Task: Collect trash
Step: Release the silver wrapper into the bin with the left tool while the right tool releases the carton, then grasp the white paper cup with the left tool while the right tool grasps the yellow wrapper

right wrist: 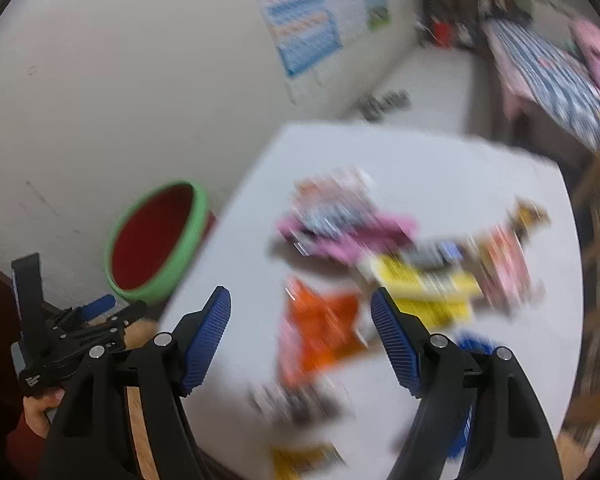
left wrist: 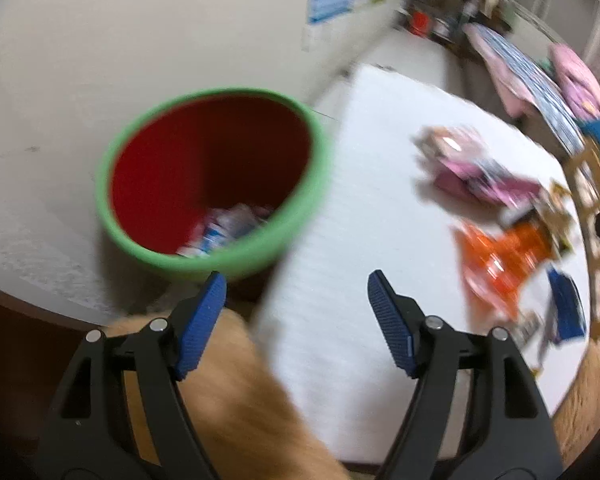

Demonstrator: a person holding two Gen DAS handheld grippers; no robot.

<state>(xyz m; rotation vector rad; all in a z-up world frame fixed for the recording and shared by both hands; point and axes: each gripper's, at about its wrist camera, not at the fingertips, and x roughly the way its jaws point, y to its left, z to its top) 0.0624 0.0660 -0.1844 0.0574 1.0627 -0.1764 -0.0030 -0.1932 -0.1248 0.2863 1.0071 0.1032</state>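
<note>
Both pictures are smeared by motion, so fine detail is lost. The left gripper (left wrist: pixel 295 296) has its blue-padded jaws released and nothing between them; it hangs over the near left edge of the white rectangular table (left wrist: pixel 380 152), right beside the round bin with a green rim and red inside (left wrist: pixel 211 176), which stands on the floor to the left of the table, against the pale wall. Some crumpled wrappers already lie in the bottom of the bin.

The right gripper (right wrist: pixel 300 312) also has its jaws spread apart and empty. It points down at the litter on the table: an orange crinkled plastic wrapper (right wrist: pixel 320 332) lies just ahead of the jaws, partly in the gap between them as the camera sees it, not touched by either pad. A yellow flat packet (right wrist: pixel 424 288) lies just to its right, and a pink and white packet (right wrist: pixel 340 220) lies farther off; more blurred scraps lie at the near edge.

From the left gripper the orange wrapper lies well to the right, across bare table, so the right hand is plainly the nearer one to it. Its long axis seems to run near to far, roughly along the way the right gripper points, though the blur leaves this unsure. In my judgement the next pick belongs to the right jaws, closing across the wrapper's narrow width.
</note>
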